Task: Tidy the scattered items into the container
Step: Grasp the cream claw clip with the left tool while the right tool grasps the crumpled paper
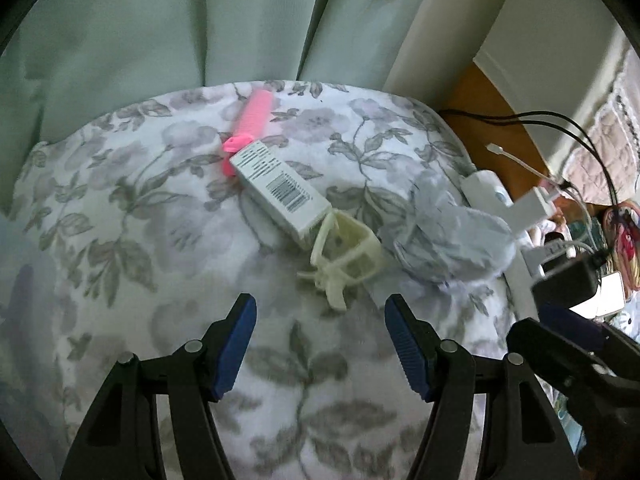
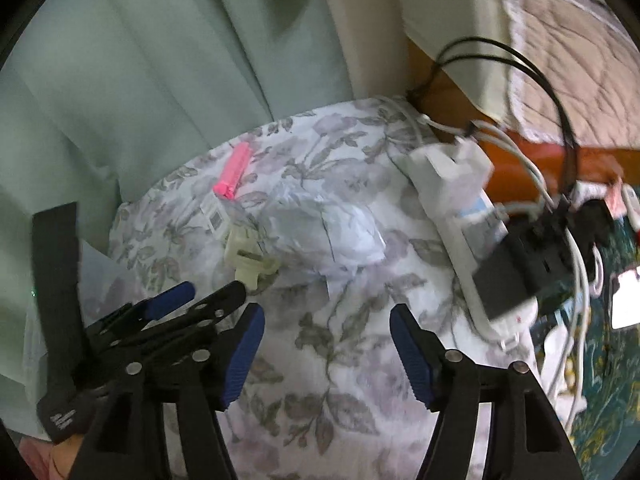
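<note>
L gripper (image 1: 320,344) hangs over the floral bedspread (image 1: 132,240), jaws apart w/ nothing between them. The cream plastic clip (image 1: 344,256) lies just ahead of its tips, a bit right of centre. Touching the clip's far side is a white carton (image 1: 276,188) w/ a barcode, lying flat and angled toward the far edge of the bed. A pink comb (image 1: 246,128) sits at the carton's far end, near the far edge by the pale green curtain (image 1: 120,40). Right of the clip, a crumpled pale-blue plastic bag (image 1: 448,232), close to the right edge.

R gripper (image 2: 326,352) also has its jaws wide and empty, over bare bedspread nearer the cam; bag ahead of it, clip ahead-left. No earlier view to compare.

Textures: spread is soft cloth, grey-mauve flower print; clip is an openwork frame, hard plastic; bag thin and wrinkled; comb ribbed. Gripper pads are blue and ridged on black arms.

Both grippers tip steeply down at the bed, side by side. A white power strip (image 2: 460,216) w/ plugs and cables lies along the right edge. Can't tell which thing is the container.
</note>
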Available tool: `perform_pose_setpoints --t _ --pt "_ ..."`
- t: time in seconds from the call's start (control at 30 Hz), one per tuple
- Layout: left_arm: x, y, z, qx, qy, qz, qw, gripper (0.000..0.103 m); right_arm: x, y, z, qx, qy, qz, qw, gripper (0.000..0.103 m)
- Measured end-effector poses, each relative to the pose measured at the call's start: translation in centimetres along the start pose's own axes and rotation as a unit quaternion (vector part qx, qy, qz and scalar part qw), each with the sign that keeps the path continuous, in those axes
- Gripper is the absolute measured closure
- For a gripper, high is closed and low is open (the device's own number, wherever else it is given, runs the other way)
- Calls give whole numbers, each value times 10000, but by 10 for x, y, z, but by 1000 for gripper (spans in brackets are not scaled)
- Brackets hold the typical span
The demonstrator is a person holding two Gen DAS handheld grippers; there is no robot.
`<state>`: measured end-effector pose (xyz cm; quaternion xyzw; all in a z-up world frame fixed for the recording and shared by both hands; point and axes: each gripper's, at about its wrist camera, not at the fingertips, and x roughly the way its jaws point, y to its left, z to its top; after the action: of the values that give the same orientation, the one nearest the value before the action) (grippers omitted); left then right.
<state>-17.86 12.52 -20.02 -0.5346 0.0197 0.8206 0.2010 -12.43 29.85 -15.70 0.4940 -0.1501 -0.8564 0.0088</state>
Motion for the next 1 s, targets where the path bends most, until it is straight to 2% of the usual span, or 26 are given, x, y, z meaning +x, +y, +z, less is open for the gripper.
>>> perform_pose_setpoints --t 0.33,0.63,0.77,0.9,1.0 --pt "31 4 14 -16 22 -263 9997 35 32 4 31 -164 13 -116 9998 27" --pt "41 5 20 33 -117 -354 9993 37 67 -8 43 346 158 191 9991 14" --pt "39 8 20 -60 -170 -382 9991 53 75 -16 47 671 170 476 9965 13" --pt "35 8 19 -107 -169 -496 9986 70 78 -13 44 722 222 525 9958 14" --pt "31 6 15 -81 -161 -492 9986 71 75 -10 41 688 197 508 9961 17"
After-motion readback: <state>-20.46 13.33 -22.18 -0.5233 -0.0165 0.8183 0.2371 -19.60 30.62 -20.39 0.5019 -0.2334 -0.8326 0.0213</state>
